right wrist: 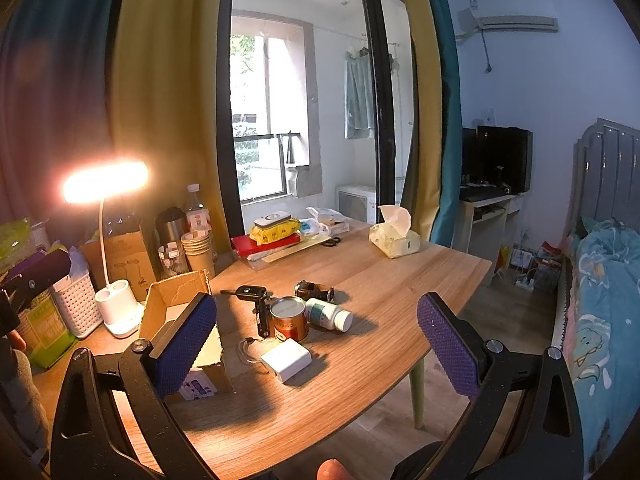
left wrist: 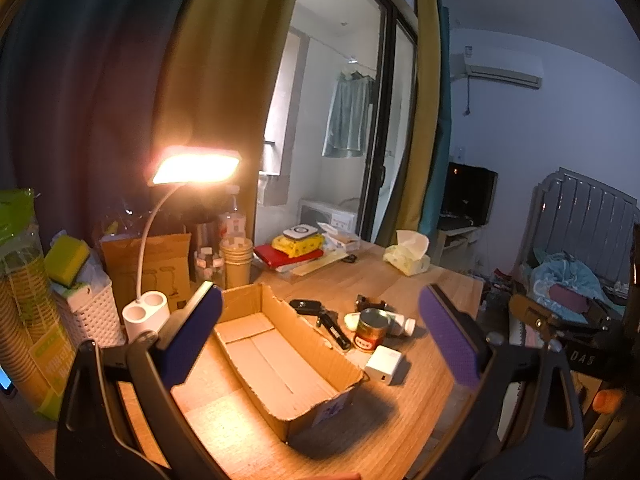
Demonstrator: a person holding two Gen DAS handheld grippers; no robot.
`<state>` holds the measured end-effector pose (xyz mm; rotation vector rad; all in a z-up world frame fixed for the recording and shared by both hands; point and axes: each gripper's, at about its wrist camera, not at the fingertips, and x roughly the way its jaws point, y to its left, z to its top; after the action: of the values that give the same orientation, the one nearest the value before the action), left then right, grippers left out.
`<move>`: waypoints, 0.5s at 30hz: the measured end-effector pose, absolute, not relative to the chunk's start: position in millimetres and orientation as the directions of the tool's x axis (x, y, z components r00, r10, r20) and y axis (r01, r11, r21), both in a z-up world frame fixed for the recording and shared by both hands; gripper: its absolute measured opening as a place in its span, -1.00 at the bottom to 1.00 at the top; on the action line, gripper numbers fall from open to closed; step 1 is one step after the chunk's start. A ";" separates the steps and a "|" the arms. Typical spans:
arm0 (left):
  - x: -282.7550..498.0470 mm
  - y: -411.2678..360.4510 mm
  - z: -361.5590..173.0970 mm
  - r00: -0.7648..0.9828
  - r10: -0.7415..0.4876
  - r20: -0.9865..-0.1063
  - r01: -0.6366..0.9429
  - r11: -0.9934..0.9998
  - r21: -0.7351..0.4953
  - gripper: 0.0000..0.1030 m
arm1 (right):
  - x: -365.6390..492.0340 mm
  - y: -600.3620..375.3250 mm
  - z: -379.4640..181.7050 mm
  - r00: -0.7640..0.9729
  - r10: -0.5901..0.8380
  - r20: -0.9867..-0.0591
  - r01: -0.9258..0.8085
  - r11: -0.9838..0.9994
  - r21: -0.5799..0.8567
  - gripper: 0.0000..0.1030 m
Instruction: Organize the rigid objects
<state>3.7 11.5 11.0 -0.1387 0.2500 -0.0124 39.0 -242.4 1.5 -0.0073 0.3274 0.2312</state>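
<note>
We look from both wrists, above the near edge of the worktop (left wrist: pixel 400 280), toward the window; both views share the cardboard box (left wrist: pixel 280 360) and lamp (right wrist: pixel 105 184).

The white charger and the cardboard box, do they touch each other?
Apart. The left wrist view shows bare table between the white charger and the cardboard box wall.

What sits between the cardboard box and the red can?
A slim black stick-like gadget lies on the table between the cardboard box and the red can, clearest in the left wrist view.
</note>
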 end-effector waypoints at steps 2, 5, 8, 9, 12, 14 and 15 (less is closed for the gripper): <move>6.2 11.4 9.0 0.968 -0.025 -0.251 -0.010 0.991 -0.137 0.93 | 40.4 -241.6 0.1 0.919 0.227 -0.322 -0.229 0.973 0.029 0.98; 12.0 12.0 3.7 0.964 -0.014 -0.266 -0.022 0.991 -0.132 0.93 | 45.2 -241.3 -2.3 0.916 0.234 -0.326 -0.238 0.971 0.028 0.98; 20.6 13.6 -4.5 0.958 0.006 -0.287 -0.044 0.991 -0.127 0.93 | 55.6 -240.0 -6.3 0.912 0.240 -0.333 -0.249 0.968 0.018 0.98; 24.6 13.8 -8.2 0.955 0.015 -0.297 -0.053 0.991 -0.123 0.93 | 60.8 -239.5 -8.4 0.911 0.240 -0.337 -0.249 0.968 0.014 0.98; 39.2 16.1 -20.8 0.941 0.041 -0.334 -0.084 0.990 -0.113 0.93 | 77.0 -239.9 -16.4 0.903 0.245 -0.352 -0.255 0.967 0.018 0.98; 50.1 20.2 -29.8 0.931 0.061 -0.359 -0.108 0.988 -0.111 0.93 | 89.5 -238.9 -24.0 0.897 0.248 -0.365 -0.259 0.966 0.019 0.98; 55.8 22.4 -35.3 0.925 0.073 -0.373 -0.121 0.987 -0.108 0.93 | 94.2 -238.5 -26.7 0.894 0.250 -0.370 -0.262 0.965 0.019 0.98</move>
<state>55.8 22.4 -35.3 -0.1298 0.3768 0.1001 94.2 -238.5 -26.7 -0.0317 0.3797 0.2658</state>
